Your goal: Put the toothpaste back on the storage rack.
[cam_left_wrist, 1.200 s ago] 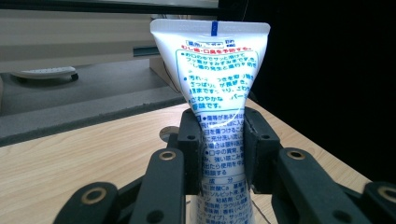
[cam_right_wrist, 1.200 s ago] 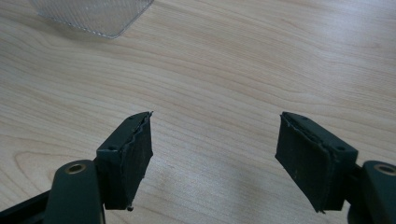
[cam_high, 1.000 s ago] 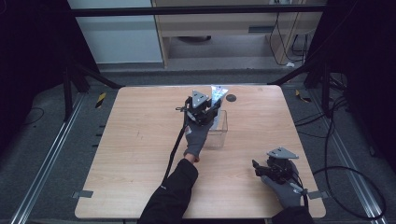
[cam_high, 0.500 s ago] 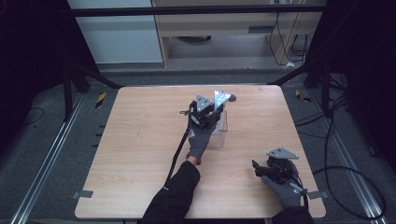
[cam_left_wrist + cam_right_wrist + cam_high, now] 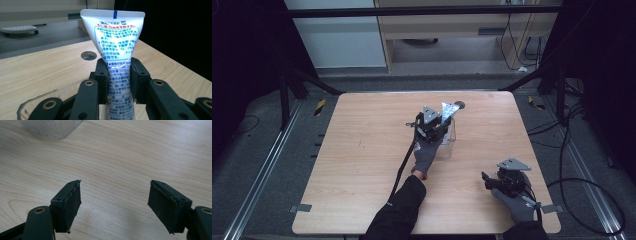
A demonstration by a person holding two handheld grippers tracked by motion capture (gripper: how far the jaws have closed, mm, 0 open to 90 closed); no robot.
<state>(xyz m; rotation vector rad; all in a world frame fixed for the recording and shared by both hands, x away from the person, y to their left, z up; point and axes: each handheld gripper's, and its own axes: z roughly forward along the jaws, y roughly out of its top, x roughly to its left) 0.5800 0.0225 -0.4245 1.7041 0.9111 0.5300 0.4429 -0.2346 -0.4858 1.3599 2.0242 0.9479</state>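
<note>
Pinching the white printed toothpaste tube upright over the clear plastic container, my left gripper; right gripper jaws spread above bare wood.

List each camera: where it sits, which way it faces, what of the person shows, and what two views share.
High view: above the near side, facing forward and down on the table; forearms, gloved hands, both tools.
Left gripper view: on the left tool, looking along jaws clamping a tube.
Right gripper view: on the right tool, jaws open over wood.
Shared: the clear container.
</note>
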